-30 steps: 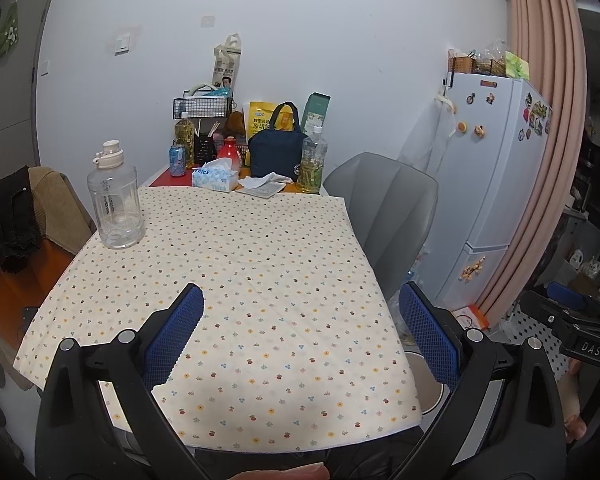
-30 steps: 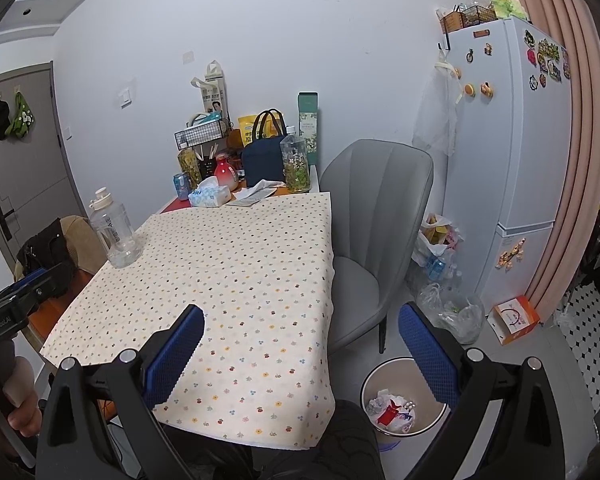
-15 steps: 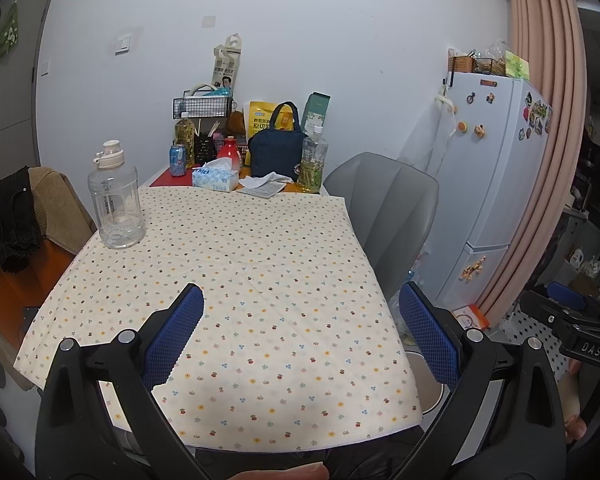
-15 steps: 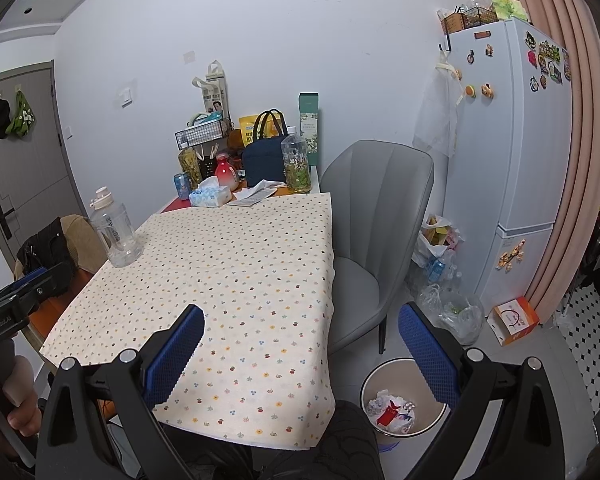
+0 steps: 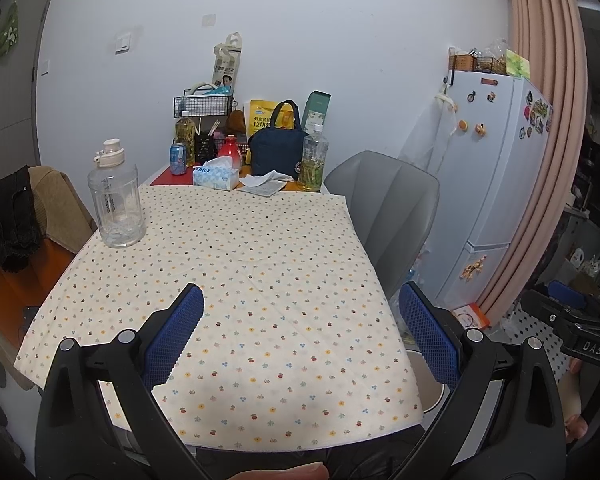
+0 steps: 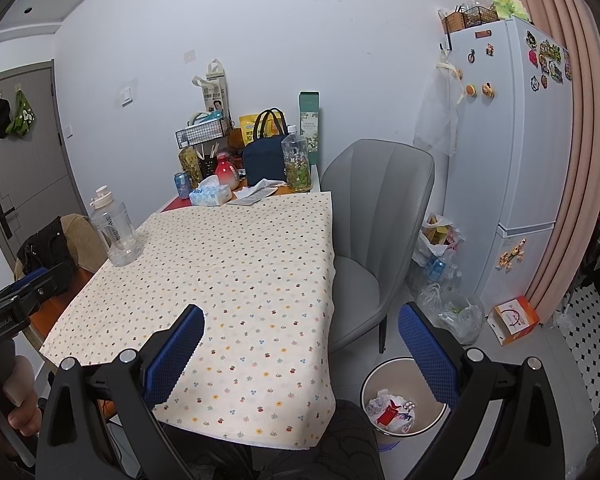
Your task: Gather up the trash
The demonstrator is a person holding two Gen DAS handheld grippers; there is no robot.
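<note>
My left gripper [image 5: 300,336] is open and empty above the near end of the table with the dotted cloth [image 5: 260,280]. My right gripper [image 6: 300,340] is open and empty over the table's near right corner. A white trash bin [image 6: 404,396] with crumpled wrappers inside stands on the floor right of the table; its rim shows in the left wrist view [image 5: 424,376]. A crumpled white tissue [image 5: 266,179] lies at the far end of the table, also in the right wrist view [image 6: 260,188].
A clear water jug [image 5: 116,204] stands on the table's left side. A tissue box [image 5: 216,176], can, bottles and a navy bag [image 5: 278,152] crowd the far end. A grey chair [image 6: 376,220] and a fridge [image 6: 508,160] stand at right, with plastic bags [image 6: 456,312] on the floor.
</note>
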